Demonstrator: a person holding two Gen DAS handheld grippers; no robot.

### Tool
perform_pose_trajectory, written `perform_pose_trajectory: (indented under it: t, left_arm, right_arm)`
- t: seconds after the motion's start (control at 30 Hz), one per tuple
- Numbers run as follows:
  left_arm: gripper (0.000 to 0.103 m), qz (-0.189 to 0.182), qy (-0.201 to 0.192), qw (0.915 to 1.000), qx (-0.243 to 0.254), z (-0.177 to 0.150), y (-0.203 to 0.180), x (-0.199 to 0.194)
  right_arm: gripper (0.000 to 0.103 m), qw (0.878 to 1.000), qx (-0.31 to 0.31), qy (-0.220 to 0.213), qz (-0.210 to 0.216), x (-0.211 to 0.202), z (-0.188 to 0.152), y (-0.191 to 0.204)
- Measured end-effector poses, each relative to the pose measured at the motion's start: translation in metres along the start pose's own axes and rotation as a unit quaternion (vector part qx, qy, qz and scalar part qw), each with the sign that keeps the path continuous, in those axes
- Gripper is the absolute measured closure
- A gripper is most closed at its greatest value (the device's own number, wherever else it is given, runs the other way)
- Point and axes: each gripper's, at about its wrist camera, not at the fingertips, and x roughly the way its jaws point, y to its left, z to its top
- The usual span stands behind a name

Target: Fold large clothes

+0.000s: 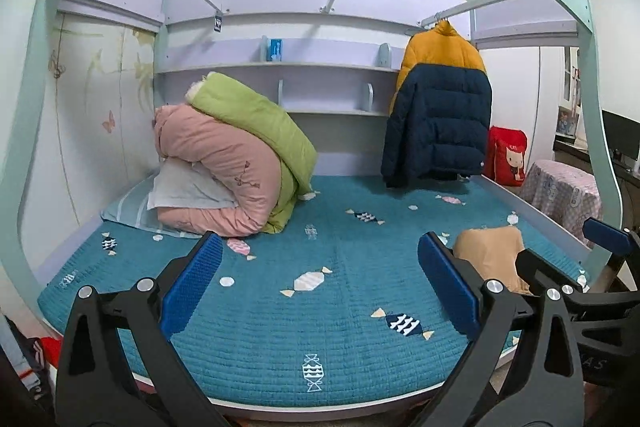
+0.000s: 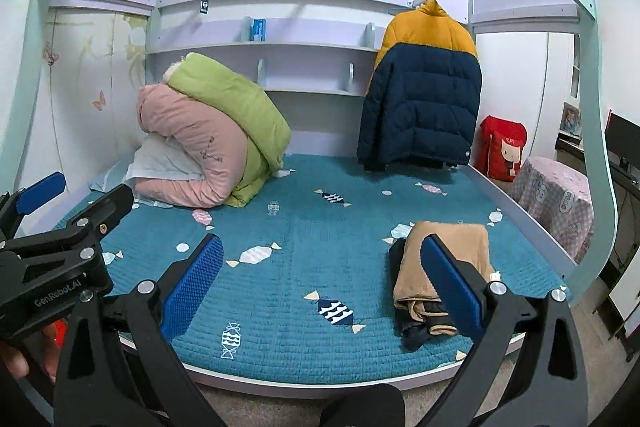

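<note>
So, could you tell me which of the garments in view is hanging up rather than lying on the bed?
The yellow-and-navy puffer jacket hangs from the rail at the back right; the tan folded garment lies flat on the teal mattress.

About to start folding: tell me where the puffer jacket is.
The puffer jacket hangs from a rail at the bed's far right corner, beside the shelves, with the red bag to its right.
</note>
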Motion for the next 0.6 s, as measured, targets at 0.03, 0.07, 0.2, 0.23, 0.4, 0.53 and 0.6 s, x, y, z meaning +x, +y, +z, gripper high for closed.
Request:
perform_pose_trajectory:
  t: [0.03,0.07,0.2,0.23,0.4,0.53,0.6]
  left_arm:
    - [0.005,0.001,-0.003,1.0,0.001,0.001,0.001,-0.001]
    - [0.005,0.004,-0.007,1.0,0.003,0.002,0.0,-0.004]
    - [0.005,0.002,-0.014,0.9999,0.002,0.005,0.002,-0.009]
    - [0.005,0.003,-0.017,0.9999,0.003,0.006,0.003,-0.01]
    - [0.005,0.013,-0.033,0.9993,0.015,0.008,-0.001,-0.014]
    - [0.005,0.015,-0.036,0.9991,0.017,0.008,-0.003,-0.015]
    - [0.005,0.015,-0.036,0.9991,0.017,0.008,-0.003,-0.016]
  right_arm:
    - [0.007,1.0,0.001,-0.002,0.001,-0.002,0.0,0.0]
    - [0.007,1.0,0.002,-0.004,0.002,-0.004,0.0,0.0]
    - [0.007,1.0,0.003,-0.016,0.002,-0.011,0.002,0.0]
    - [0.007,1.0,0.003,-0.018,0.003,-0.012,0.003,0.0]
    - [0.007,1.0,0.005,-0.025,0.002,-0.014,0.004,-0.002]
    - [0.007,1.0,0.007,-0.026,0.003,-0.013,0.003,-0.004]
    - [0.007,1.0,0.007,-0.026,0.002,-0.013,0.002,-0.004]
